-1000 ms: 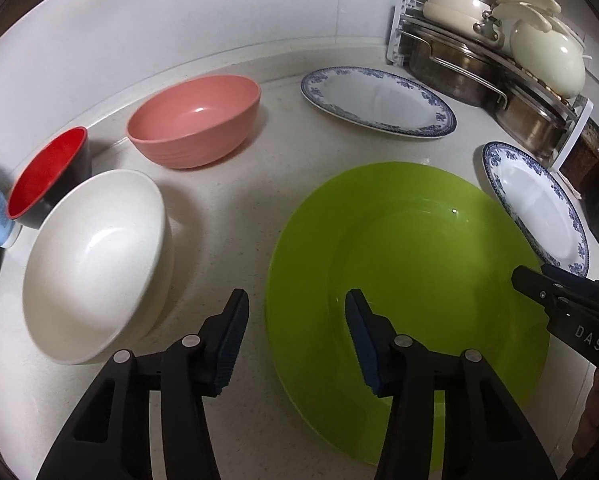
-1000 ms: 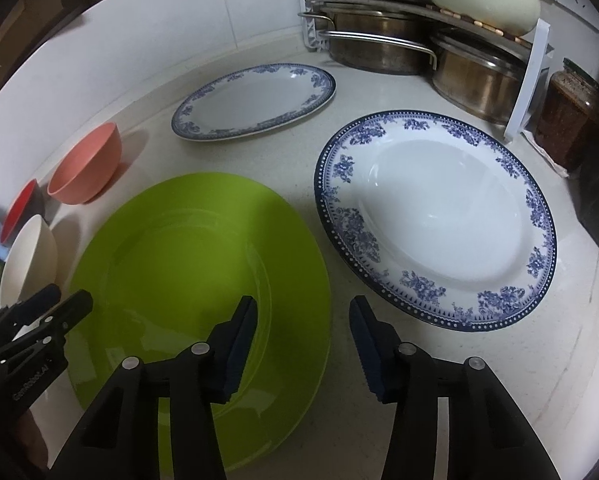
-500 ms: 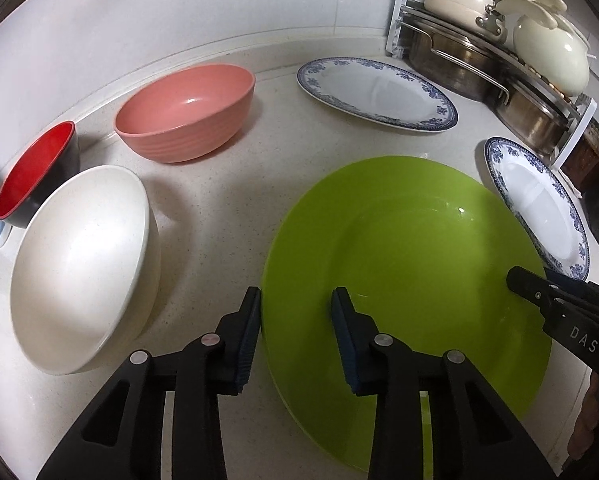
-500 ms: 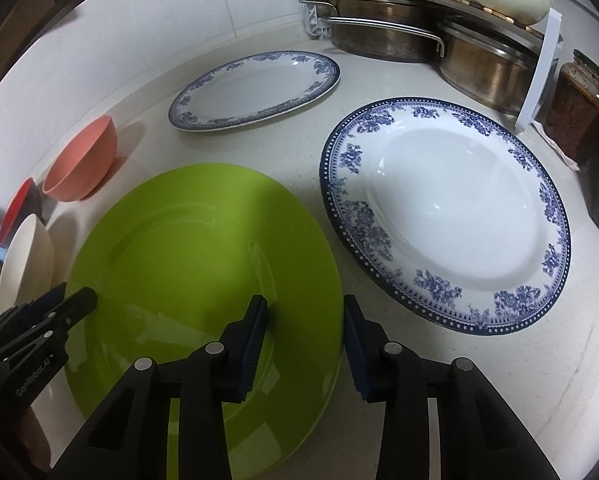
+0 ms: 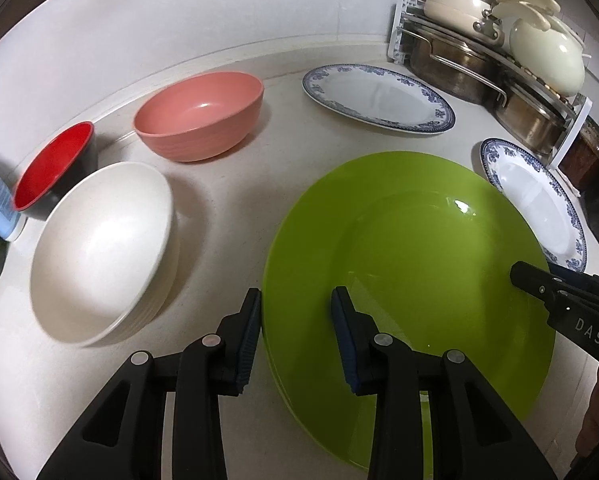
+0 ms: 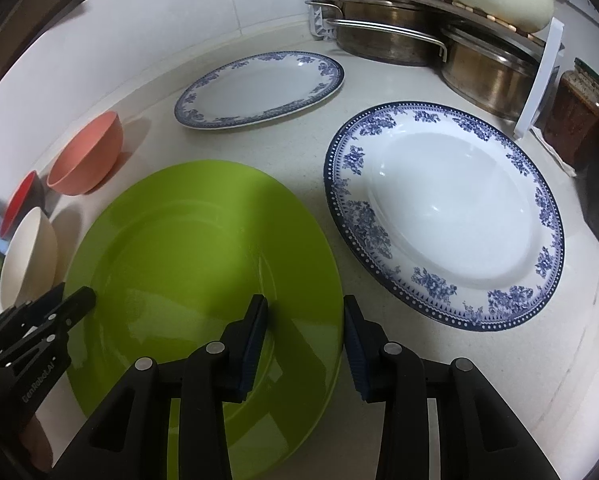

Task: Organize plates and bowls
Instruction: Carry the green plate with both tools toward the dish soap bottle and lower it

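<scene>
The left gripper [image 5: 295,312] straddled the green plate's [image 5: 419,248] left rim. The right gripper [image 6: 305,322] straddled its right rim. Whether either pinched, I could not tell.

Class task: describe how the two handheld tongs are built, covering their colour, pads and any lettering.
Both the left tongs and the right tongs are matte black plastic, with ribbed dark blue pads and silver rivets on the fingers. White lettering marks their sides. No cables or sleeves show.

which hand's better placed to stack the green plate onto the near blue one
Right, probably. The right gripper straddles the green plate rim beside the near blue plate; the left gripper straddles the far rim, by the white bowl.
</scene>
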`<action>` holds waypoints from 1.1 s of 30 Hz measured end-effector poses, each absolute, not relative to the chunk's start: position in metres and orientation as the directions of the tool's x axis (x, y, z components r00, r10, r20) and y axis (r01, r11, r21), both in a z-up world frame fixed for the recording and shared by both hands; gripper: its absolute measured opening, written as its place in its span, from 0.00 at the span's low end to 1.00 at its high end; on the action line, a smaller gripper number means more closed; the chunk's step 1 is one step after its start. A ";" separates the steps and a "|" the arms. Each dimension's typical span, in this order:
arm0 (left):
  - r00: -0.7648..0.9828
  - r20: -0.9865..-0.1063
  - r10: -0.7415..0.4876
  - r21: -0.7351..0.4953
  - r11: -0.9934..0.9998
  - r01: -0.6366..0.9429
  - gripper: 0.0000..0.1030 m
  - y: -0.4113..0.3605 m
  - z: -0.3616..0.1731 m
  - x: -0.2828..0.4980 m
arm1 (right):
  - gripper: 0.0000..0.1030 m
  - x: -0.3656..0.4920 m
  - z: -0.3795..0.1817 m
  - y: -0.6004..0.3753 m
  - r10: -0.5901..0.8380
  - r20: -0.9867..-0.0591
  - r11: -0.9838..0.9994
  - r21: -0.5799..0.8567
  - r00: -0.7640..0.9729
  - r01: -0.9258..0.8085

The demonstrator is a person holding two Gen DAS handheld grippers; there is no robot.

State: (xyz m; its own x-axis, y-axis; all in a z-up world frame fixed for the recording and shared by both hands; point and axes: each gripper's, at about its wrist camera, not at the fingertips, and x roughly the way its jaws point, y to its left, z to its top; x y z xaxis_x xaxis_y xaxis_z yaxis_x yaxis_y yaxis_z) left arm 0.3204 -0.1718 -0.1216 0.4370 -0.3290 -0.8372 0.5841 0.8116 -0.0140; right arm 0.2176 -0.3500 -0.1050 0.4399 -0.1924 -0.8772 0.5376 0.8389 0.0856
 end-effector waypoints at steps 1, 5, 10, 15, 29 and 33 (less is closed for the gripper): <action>0.441 -0.835 -0.330 -0.015 0.814 0.581 0.34 -0.170 -0.120 0.318 | 0.37 0.217 -0.103 -0.349 -0.192 -0.877 0.840 0.085 0.440 0.536; 0.453 -0.828 -0.332 -0.020 0.823 0.567 0.34 -0.159 -0.110 0.308 | 0.37 0.211 -0.094 -0.341 -0.192 -0.873 0.846 0.084 0.448 0.526; 0.470 -0.819 -0.330 -0.030 0.842 0.539 0.34 -0.141 -0.097 0.292 | 0.37 0.203 -0.080 -0.330 -0.194 -0.867 0.857 0.078 0.460 0.509; 0.501 -0.807 -0.313 -0.026 0.866 0.499 0.34 -0.116 -0.087 0.273 | 0.37 0.195 -0.067 -0.314 -0.183 -0.860 0.876 0.077 0.477 0.476; 0.588 -0.782 -0.206 -0.010 0.948 0.319 0.34 -0.030 -0.073 0.228 | 0.37 0.181 -0.049 -0.249 -0.083 -0.839 0.949 0.098 0.538 0.300; 0.598 -0.785 -0.164 -0.008 0.967 0.254 0.34 -0.002 -0.073 0.219 | 0.37 0.183 -0.050 -0.227 -0.045 -0.837 0.964 0.107 0.545 0.243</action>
State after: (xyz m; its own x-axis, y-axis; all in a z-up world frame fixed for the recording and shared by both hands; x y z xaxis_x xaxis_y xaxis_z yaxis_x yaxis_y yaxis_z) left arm 0.2190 -0.0017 -0.0732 0.5981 -0.1637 -0.7846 0.2540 0.9672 -0.0082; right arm 0.1833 -0.2271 -0.0501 0.5448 -0.0445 -0.8374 0.2426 0.9643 0.1065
